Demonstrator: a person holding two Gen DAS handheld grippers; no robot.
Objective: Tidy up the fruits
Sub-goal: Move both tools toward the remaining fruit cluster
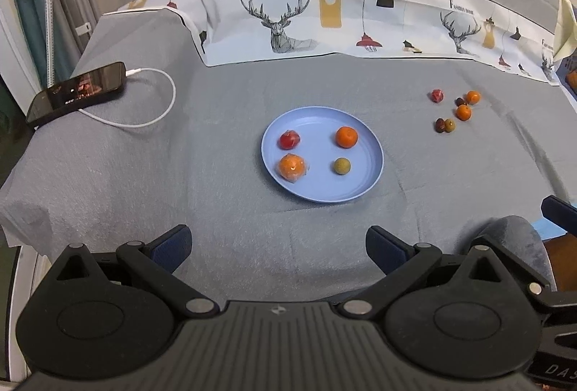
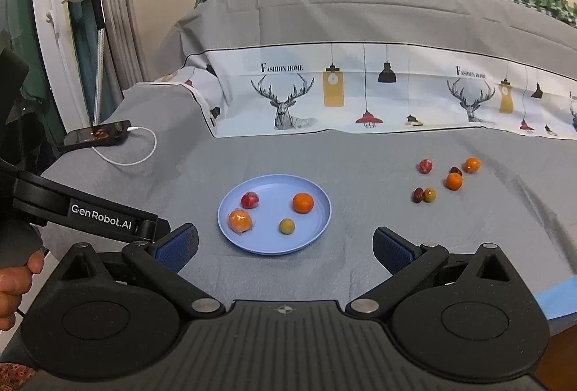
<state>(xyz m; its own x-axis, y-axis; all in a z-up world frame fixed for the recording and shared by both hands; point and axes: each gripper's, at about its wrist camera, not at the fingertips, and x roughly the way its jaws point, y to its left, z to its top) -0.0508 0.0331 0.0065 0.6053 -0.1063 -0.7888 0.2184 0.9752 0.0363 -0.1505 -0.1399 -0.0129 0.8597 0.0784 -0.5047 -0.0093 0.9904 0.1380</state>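
Observation:
A blue plate (image 1: 371, 153) (image 2: 317, 221) sits mid-table on the grey cloth. On it lie a wrapped red fruit (image 1: 289, 140) (image 2: 249, 200), a bare orange (image 1: 346, 137) (image 2: 303, 202), a wrapped orange (image 1: 291, 166) (image 2: 239, 220) and a green-yellow fruit (image 1: 341, 166) (image 2: 287, 226). Several loose fruits lie to the right: a red one (image 1: 436, 96) (image 2: 425, 166), two oranges (image 1: 463, 112) (image 2: 454, 181), dark and green ones (image 1: 444, 125) (image 2: 424, 194). My left gripper (image 1: 278, 252) is open and empty, short of the plate. My right gripper (image 2: 285, 252) is open and empty near the plate's front edge.
A black phone (image 1: 77, 91) (image 2: 97, 135) with a white charging cable (image 1: 158, 109) lies at the far left. A printed cloth (image 1: 324, 19) hangs over a raised mound at the back. The left gripper's body (image 2: 90, 214) crosses the right wrist view's left side.

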